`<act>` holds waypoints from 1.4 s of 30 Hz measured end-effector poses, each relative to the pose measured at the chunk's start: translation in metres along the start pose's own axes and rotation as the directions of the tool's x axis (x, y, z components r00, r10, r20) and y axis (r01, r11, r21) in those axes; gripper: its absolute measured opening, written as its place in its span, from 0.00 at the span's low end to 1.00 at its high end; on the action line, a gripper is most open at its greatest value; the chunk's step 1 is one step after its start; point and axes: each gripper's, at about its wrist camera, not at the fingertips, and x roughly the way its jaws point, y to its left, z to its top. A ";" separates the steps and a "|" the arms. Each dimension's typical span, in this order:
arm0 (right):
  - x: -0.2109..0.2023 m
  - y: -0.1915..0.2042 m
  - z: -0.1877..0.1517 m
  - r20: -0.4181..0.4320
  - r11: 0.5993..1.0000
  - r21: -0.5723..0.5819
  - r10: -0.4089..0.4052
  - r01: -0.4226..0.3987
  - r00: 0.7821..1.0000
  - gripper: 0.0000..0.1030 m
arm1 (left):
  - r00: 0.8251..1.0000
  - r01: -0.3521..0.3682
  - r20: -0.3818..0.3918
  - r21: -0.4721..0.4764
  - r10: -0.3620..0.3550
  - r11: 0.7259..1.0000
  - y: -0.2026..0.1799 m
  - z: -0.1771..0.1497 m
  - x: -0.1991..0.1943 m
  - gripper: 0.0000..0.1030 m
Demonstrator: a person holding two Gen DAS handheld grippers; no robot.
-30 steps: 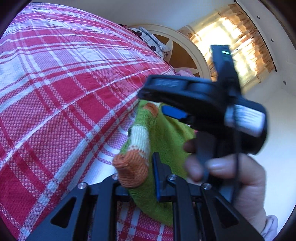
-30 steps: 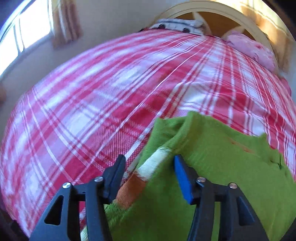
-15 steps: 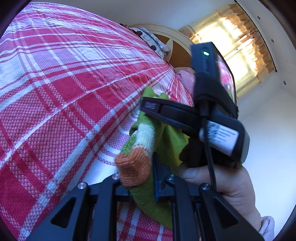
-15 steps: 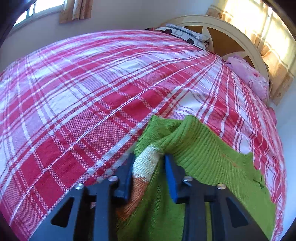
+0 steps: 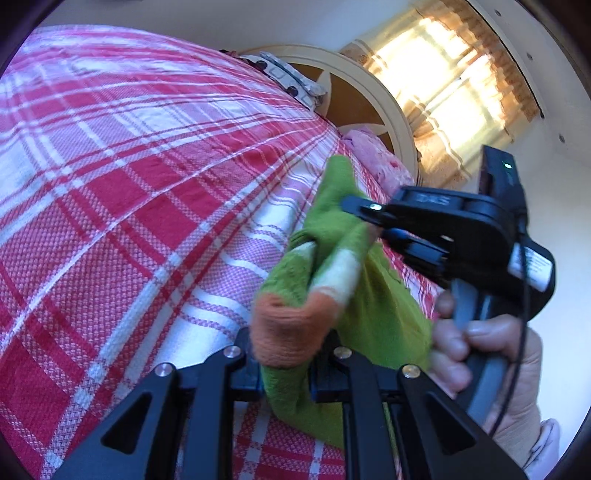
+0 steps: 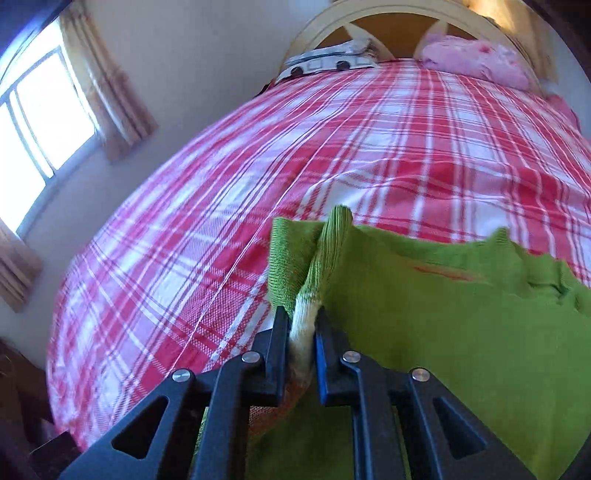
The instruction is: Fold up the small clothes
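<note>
A small green knitted sweater (image 6: 461, 325) with white and orange sleeve bands lies on the red plaid bedspread (image 6: 258, 177). My left gripper (image 5: 286, 369) is shut on the sweater (image 5: 373, 317), with the orange cuff (image 5: 288, 332) bunched between its fingers. My right gripper (image 6: 301, 343) is shut on the white band of a sleeve (image 6: 304, 321), which is pinched into a raised ridge. The right gripper also shows in the left wrist view (image 5: 365, 218), held by a hand and clamped on the same garment just beyond the left one.
The bedspread (image 5: 129, 206) stretches far and left. A cream headboard (image 6: 369, 18), a pink pillow (image 6: 476, 62) and a patterned pillow (image 6: 332, 59) lie at the far end. A curtained window (image 6: 44, 122) is on the left wall.
My right gripper closed from open onto the sleeve's white band and lifted it into a ridge. The left gripper kept its hold on the cuff.
</note>
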 end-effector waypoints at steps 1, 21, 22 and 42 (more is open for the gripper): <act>-0.007 -0.005 0.000 0.008 1.000 0.002 -0.001 0.001 1.000 0.11 | 1.000 -0.012 0.002 0.025 0.012 1.000 -0.004 0.000 0.001 0.15; -0.153 -0.151 -0.020 0.174 0.991 0.130 -0.015 -0.008 0.985 0.11 | 0.998 0.007 0.040 0.705 -0.049 0.709 -0.198 -0.073 0.001 0.15; -0.157 -0.160 -0.024 0.176 0.990 0.141 -0.019 -0.006 0.984 0.11 | 0.998 0.018 0.026 0.719 -0.053 0.695 -0.205 -0.079 0.004 0.15; -0.188 -0.287 -0.101 0.159 0.954 0.297 -0.088 0.038 0.983 0.11 | 0.985 0.157 -0.172 0.847 -0.016 0.507 -0.273 -0.174 0.053 0.16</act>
